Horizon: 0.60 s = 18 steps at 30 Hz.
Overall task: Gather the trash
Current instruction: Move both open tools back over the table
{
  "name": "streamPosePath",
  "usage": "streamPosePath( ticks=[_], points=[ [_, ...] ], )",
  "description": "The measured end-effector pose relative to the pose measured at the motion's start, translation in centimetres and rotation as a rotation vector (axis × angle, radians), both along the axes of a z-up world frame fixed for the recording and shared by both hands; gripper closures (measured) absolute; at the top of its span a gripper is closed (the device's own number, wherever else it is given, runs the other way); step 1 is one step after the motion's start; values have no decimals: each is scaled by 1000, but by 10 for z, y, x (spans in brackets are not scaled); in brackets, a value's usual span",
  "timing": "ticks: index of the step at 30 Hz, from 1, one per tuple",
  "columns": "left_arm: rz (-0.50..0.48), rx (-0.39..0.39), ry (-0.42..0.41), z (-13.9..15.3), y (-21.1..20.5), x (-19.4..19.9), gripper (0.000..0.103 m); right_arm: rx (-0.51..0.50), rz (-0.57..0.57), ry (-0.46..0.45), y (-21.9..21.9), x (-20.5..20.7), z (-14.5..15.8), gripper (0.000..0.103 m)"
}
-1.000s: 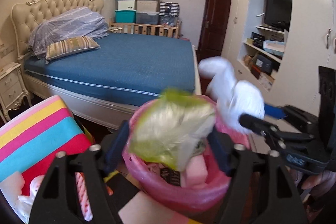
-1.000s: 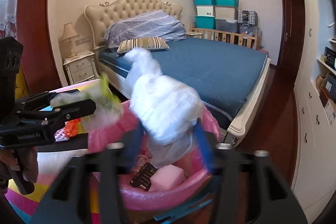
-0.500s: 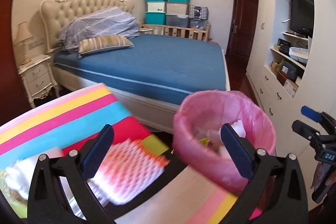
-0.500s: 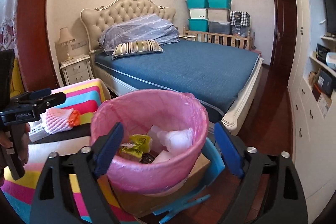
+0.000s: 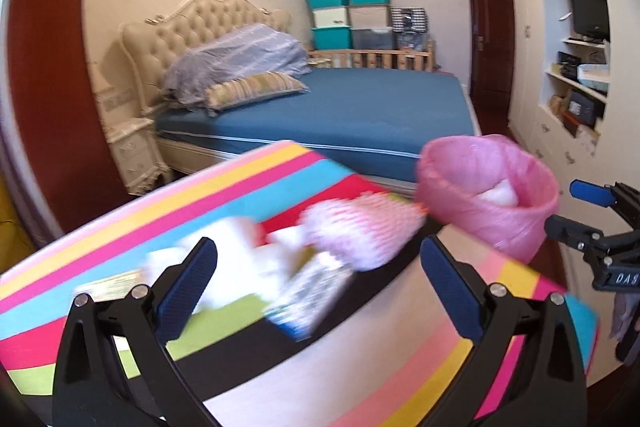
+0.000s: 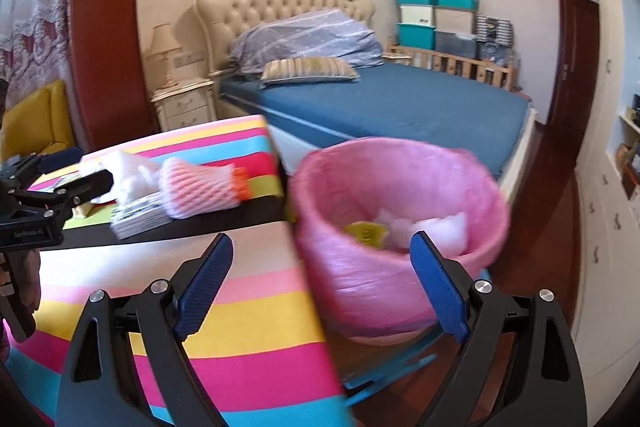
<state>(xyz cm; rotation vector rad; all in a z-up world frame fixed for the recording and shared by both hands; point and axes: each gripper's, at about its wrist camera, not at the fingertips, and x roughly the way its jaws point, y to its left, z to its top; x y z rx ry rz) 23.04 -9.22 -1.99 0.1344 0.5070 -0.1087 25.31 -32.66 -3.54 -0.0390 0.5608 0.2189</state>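
Observation:
A pink-lined trash bin (image 6: 360, 267) stands beside the striped table (image 6: 240, 307), with a yellow-green wrapper (image 6: 362, 229) and a white wad (image 6: 440, 227) inside. On the table lie a pink foam fruit net (image 6: 200, 191), crumpled white plastic (image 6: 128, 175) and a printed pack (image 6: 136, 215). My right gripper (image 6: 322, 279) is open and empty, straddling the table edge and the bin. My left gripper (image 5: 318, 287) is open and empty, just short of the blurred foam net (image 5: 360, 227) and pack (image 5: 308, 291). The bin (image 5: 480, 223) is to its right, with the right gripper (image 5: 572, 209) beyond.
A blue bed (image 6: 400, 107) lies behind the table and bin, with a cream nightstand (image 6: 184, 103) to the left of the bed. A yellow chair (image 6: 36, 119) is at far left. Built-in cabinets (image 5: 568, 131) line the right wall. The bin rests on a blue frame (image 6: 400, 367).
A second ago each gripper held trash over the bin: left the yellow-green wrapper, right the white wad. Both pieces now lie in the bin. Both grippers have opened and swung left toward the table.

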Motion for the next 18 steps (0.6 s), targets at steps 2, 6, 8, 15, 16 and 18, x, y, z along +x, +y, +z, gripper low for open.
streamPosePath(
  ticks=[2,6,8,15,16,18],
  points=[
    [35,16,-14,0,20,-11,5,-3,20,12,15,1,-3,18],
    [104,46,-24,0,60,-24,5,-14,63,35,46,0,-8,18],
    [137,43,-21,0,79,-25,5,-17,89,41,62,0,-9,18],
    [260,16,-24,1,139,-19,5,-19,134,80,117,5,-13,18],
    [269,12,-20,1,148,-17,5,-20,136,86,123,6,-14,18],
    [280,11,-22,2,161,-15,5,-24,132,101,141,9,-17,18]
  ],
)
